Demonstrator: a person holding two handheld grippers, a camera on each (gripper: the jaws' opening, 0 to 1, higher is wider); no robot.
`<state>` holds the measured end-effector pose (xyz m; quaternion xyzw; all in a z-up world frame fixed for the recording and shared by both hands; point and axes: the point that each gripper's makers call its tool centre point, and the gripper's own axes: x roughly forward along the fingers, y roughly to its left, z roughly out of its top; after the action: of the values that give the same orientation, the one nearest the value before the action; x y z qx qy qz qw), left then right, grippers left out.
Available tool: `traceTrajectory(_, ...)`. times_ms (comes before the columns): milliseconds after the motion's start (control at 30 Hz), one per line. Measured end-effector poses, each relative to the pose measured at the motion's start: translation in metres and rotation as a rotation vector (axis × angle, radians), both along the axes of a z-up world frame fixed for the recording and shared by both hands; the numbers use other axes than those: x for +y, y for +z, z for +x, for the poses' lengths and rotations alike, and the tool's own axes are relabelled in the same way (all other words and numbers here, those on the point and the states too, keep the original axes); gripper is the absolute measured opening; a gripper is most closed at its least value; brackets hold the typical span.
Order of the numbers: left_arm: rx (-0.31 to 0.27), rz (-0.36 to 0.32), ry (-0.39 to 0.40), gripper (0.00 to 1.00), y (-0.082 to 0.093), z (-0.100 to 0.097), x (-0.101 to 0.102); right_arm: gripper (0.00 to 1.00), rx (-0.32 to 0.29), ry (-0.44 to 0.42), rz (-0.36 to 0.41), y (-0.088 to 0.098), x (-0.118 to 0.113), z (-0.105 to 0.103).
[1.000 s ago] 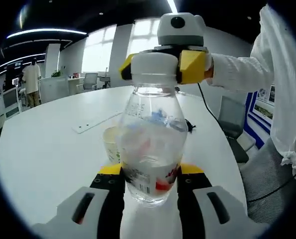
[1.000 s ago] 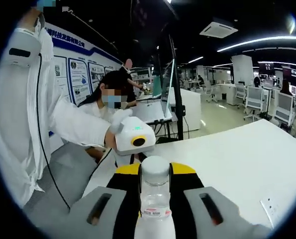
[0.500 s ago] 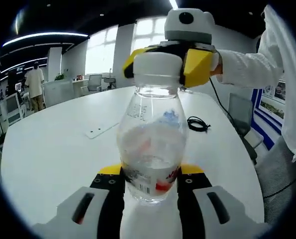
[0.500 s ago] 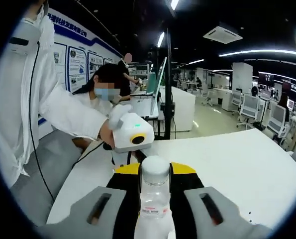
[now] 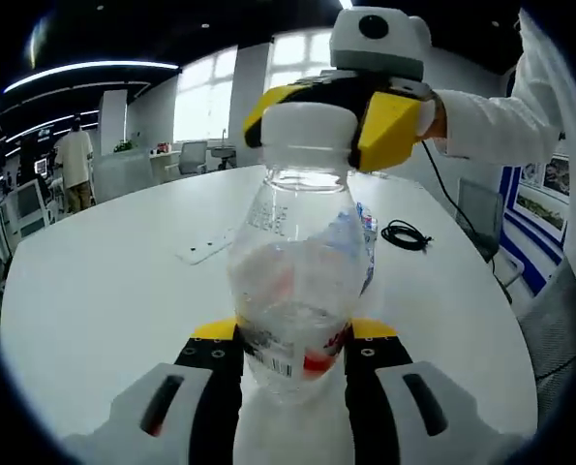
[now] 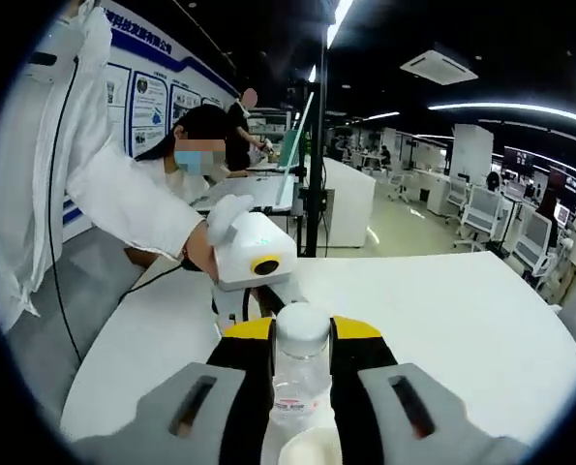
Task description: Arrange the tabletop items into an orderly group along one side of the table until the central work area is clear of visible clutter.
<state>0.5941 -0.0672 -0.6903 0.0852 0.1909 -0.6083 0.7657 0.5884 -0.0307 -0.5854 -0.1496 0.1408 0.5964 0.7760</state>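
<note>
Clear plastic bottle [image 5: 297, 300] sits clamped at its base between my left gripper [image 5: 292, 358] jaws, while my right gripper [image 6: 302, 354] jaws close on its white cap [image 5: 307, 136]. Behind the bottle a black cable [image 5: 404, 234] lies on the white table [image 5: 104, 281]. I judge I'm carrying it; next, set it down at the table's edge.

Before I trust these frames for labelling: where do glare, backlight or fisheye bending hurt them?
Left gripper view: bright windows blow out behind the clear bottle, and the table edge curves. Right gripper view: ceiling light strips flare; the bottle's cap stays sharp.
</note>
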Motion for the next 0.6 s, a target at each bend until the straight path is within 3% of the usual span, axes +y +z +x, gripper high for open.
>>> traceTrajectory(600, -0.027, 0.009, 0.007, 0.40, -0.014, 0.010, -0.006, 0.19, -0.030, 0.009, -0.035, -0.014, -0.009, 0.009)
